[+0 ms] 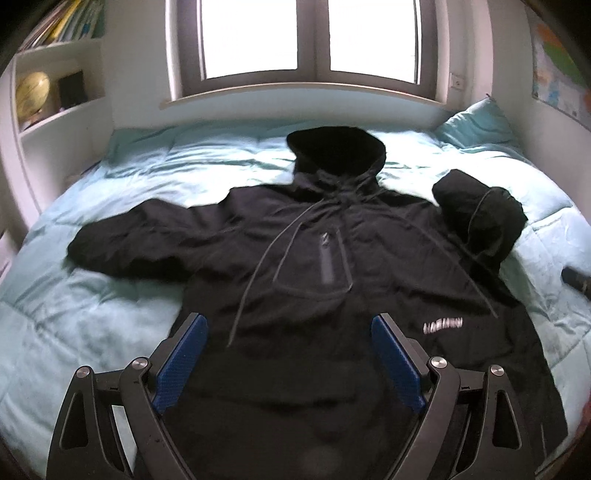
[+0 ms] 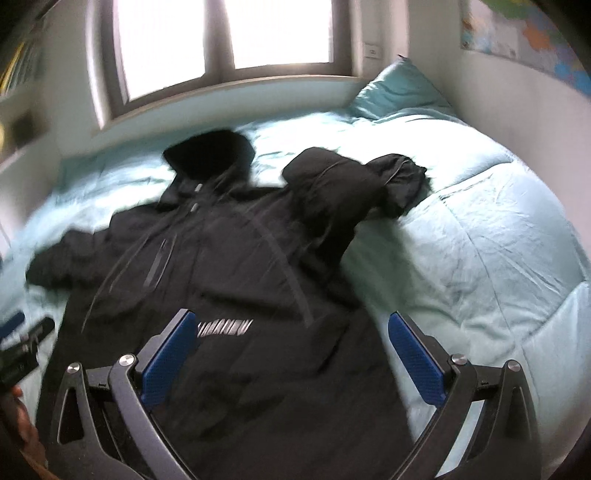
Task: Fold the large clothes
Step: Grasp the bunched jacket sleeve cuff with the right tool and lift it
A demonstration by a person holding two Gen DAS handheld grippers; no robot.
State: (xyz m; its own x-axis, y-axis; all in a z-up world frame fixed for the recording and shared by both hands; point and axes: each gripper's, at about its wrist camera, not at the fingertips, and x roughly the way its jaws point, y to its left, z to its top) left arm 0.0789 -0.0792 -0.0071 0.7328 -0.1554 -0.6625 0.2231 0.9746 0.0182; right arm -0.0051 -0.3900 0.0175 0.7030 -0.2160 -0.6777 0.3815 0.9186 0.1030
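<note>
A large black hooded jacket (image 1: pixel 314 266) lies face up on the bed, hood toward the window. Its left sleeve (image 1: pixel 122 243) lies spread out to the side. Its right sleeve (image 1: pixel 480 221) is bunched up beside the chest. The jacket also shows in the right wrist view (image 2: pixel 229 280). My left gripper (image 1: pixel 288 321) is open and empty above the jacket's lower front. My right gripper (image 2: pixel 291 325) is open and empty above the jacket's lower right side, near the white logo (image 2: pixel 225 326). The left gripper also shows at the left edge of the right wrist view (image 2: pixel 26 336).
The bed has a light teal quilt (image 2: pixel 480 258) and a teal pillow (image 1: pixel 476 122) at the far right corner. A window (image 1: pixel 310 40) is behind the bed. Shelves (image 1: pixel 55 92) with a globe stand at the left. A wall with a map (image 2: pixel 524 33) runs along the right.
</note>
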